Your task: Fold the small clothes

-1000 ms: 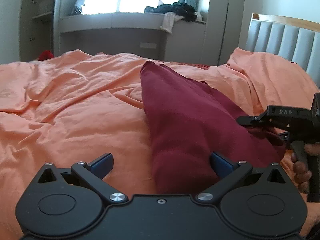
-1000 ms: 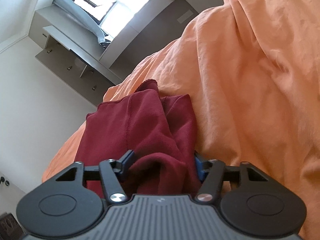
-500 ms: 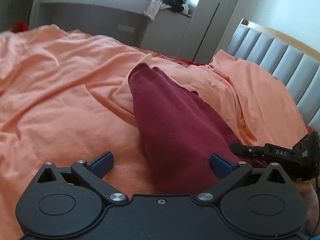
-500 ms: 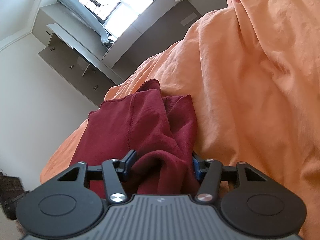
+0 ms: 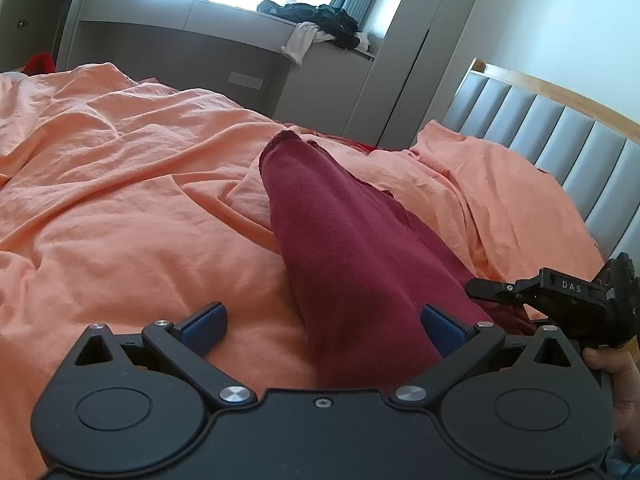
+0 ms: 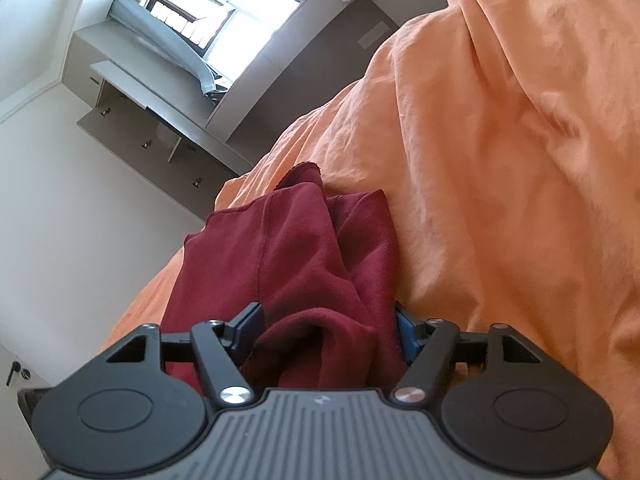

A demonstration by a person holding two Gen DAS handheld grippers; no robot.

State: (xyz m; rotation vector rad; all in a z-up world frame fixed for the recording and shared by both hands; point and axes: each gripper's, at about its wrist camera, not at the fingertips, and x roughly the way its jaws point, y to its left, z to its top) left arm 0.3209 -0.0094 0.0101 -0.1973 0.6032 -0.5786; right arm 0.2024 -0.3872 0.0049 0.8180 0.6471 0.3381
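The maroon garment [image 5: 360, 264] is lying on the orange bedding [image 5: 120, 208]. The left gripper [image 5: 322, 322] is gaping wide, holding nothing; the right gripper [image 6: 326, 330] is apparently pinching a bunched end. Uneven bunching is risking a crooked fold.

**Occlusions / cutoffs**

Left wrist view: near end of maroon garment [image 5: 360, 264] hidden behind left gripper [image 5: 324, 326] body at 6 o'clock. Right gripper [image 5: 560, 296] cut by frame edge at 3 o'clock, its fingertips buried in cloth. Right wrist view: right gripper [image 6: 326, 334] pads mostly covered by bunched fabric; grip contact not visible. Clothes pile [image 5: 316, 20] on ledge at 12 o'clock too small to identify.
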